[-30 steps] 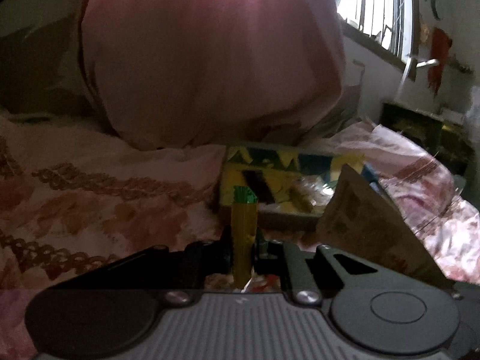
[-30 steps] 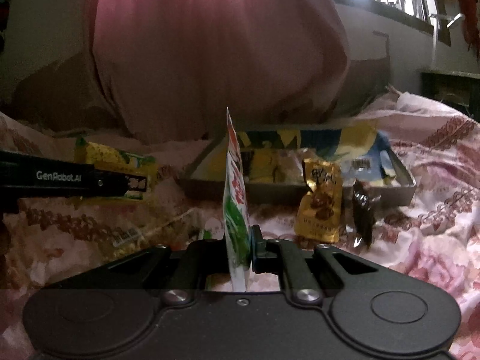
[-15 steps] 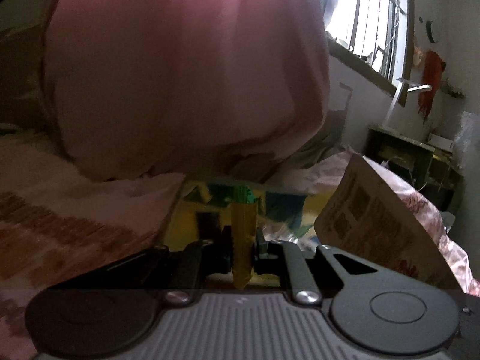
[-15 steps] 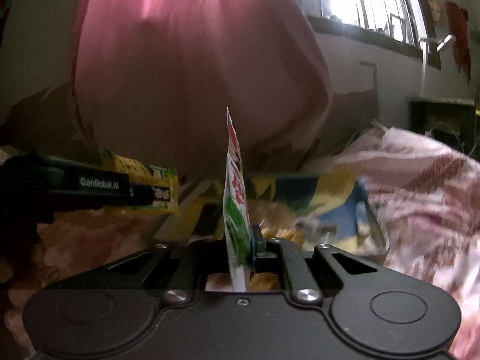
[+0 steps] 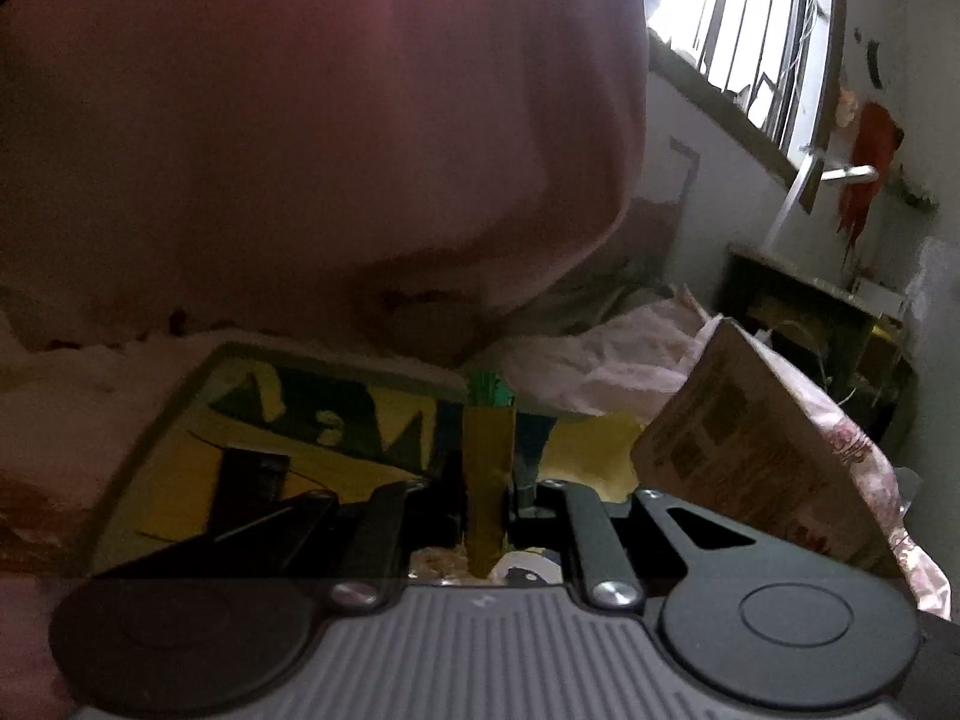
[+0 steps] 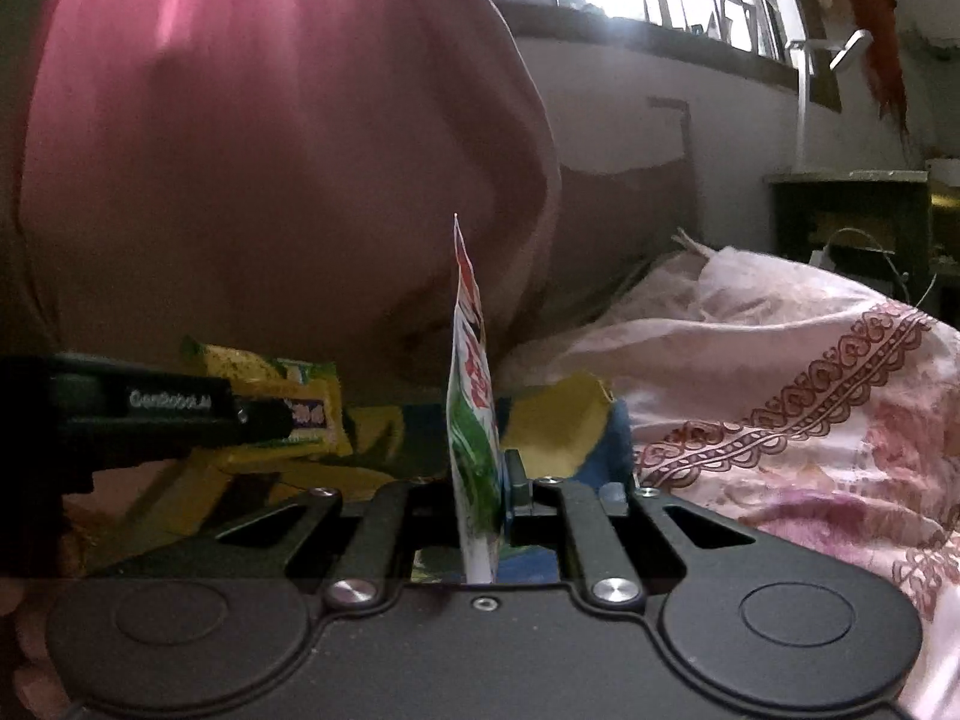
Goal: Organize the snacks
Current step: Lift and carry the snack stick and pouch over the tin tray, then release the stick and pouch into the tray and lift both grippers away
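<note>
Gripping hard, left side: the left gripper (image 5: 487, 480) has its jaws clamped on a yellow snack packet (image 5: 489, 468), edge-on and upright, its green crimped top poking above the fingers.
Same packet from the other camera: the yellow snack packet (image 6: 270, 396) shows side-on with the left gripper (image 6: 264, 417) reaching in from the left, its black finger across the wrapper.
Right side: the right gripper (image 6: 480, 480) is pinched tight on a white, green and red sachet (image 6: 474, 420), standing upright and edge-on to the lens, its tip rising well above the jaws.
Tray: a yellow and blue printed tray (image 5: 180, 420) lies on the bedding straight ahead of the left gripper, and the packet hangs over its near part; more wrappers show just beneath the fingers, too blurred to name.
Tray, right view: only a blurred yellow and blue corner of the tray (image 6: 576, 420) shows past the sachet.
Right edge of the left view: a beige printed packet (image 5: 732, 438) leans tilted beside the tray.
Backdrop: a big pink cloth bundle (image 6: 270, 150) fills the rear, a pink patterned bedspread (image 6: 810, 420) runs off right, and a barred window (image 5: 768, 30) glares above.
</note>
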A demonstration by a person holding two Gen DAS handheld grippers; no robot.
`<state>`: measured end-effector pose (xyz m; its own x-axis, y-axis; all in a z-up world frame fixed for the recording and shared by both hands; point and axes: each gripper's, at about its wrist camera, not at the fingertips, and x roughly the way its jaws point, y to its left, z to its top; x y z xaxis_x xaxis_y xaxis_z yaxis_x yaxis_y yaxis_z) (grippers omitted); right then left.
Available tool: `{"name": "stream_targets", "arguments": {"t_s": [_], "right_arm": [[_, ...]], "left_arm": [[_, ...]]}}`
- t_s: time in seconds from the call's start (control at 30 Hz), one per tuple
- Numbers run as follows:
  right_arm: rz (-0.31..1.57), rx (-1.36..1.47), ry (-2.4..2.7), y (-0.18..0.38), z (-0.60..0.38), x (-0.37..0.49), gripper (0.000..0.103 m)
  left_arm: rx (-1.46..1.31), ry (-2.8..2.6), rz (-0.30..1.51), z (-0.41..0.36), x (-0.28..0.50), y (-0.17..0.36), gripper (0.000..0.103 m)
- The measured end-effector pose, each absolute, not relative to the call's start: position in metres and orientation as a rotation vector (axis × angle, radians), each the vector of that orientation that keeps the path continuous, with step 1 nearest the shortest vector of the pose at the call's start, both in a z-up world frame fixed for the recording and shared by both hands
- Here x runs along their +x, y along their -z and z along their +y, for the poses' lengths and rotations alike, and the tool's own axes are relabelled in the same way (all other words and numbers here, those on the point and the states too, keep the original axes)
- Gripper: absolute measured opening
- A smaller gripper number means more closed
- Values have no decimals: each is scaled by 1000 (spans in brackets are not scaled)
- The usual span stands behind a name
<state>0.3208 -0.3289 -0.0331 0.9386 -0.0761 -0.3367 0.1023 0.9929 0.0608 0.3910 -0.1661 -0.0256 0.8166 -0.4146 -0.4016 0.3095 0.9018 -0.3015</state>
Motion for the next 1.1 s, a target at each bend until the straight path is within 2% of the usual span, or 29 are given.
{"name": "stream_targets", "arguments": {"t_s": [0.5,0.57,0.63,0.73,0.8,0.93,1.0,1.07,1.1], "right_arm": [[493,111,89,68,-352,358,11],[499,120,81,69,-353,359,15],[498,123,75,67,-353,358,27],[505,128,69,67,-353,357,30],[505,125,69,66,-352,355,34],[482,98,88,59,-350,349,54],[468,78,94,55,-349,346,57],[447,56,104,49,-348,342,62],[436,43,108,46,-347,340,65]], "left_arm": [[-236,391,616,-193,417,56,13],[-233,383,621,-192,417,56,14],[-220,374,629,-192,416,55,15],[-205,364,646,-191,414,54,16],[-211,355,656,-188,412,54,19],[-218,344,666,-183,408,51,27],[-213,334,663,-181,405,48,34],[-214,329,657,-178,403,44,49],[-213,326,651,-177,401,42,53]]}}
